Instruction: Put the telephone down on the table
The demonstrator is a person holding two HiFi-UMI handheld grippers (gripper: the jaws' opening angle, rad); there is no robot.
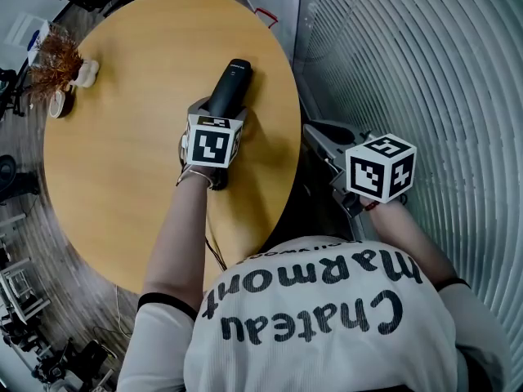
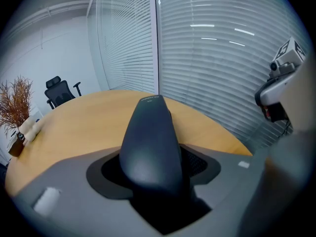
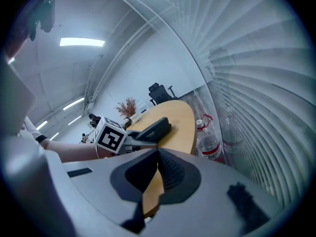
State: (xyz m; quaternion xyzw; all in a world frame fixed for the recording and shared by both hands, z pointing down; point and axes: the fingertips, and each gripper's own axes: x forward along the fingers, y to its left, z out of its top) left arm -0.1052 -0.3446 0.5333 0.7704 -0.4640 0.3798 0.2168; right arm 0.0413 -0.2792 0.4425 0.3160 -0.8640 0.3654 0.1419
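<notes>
Head view. My left gripper [image 1: 221, 109] reaches over the round wooden table [image 1: 122, 178] and pinches a black telephone handset [image 1: 233, 80] at its near end. The handset lies over the table's right half, close to the right edge, and its free end points toward the far edge. My right gripper [image 1: 320, 134] is off the table, just beyond its right edge, in front of the window blinds [image 1: 425, 55]. A potted dried plant [image 1: 53, 60] stands at the far left edge.

Left gripper view. My two jaws are held apart by the telephone handset [image 2: 150, 142], with a pad against either flank. Its rounded back fills the gap and runs away from the camera above the table [image 2: 74, 127]. I cannot tell from here whether its free end touches the wood. An office chair [image 2: 59, 90] stands beyond the far edge, and the dried plant [image 2: 15, 102] is at the left edge. My right gripper [image 2: 276, 90] shows at the frame's right side.

Right gripper view. My jaws [image 3: 158, 151] are pressed together at the tips, with nothing between them. Beyond them my left gripper [image 3: 140, 138] holds the telephone handset [image 3: 155, 128] at a tilt near the table's [image 3: 175, 120] right edge, free end higher. Two water bottles [image 3: 210, 142] stand on the floor between that edge and the blinds.
</notes>
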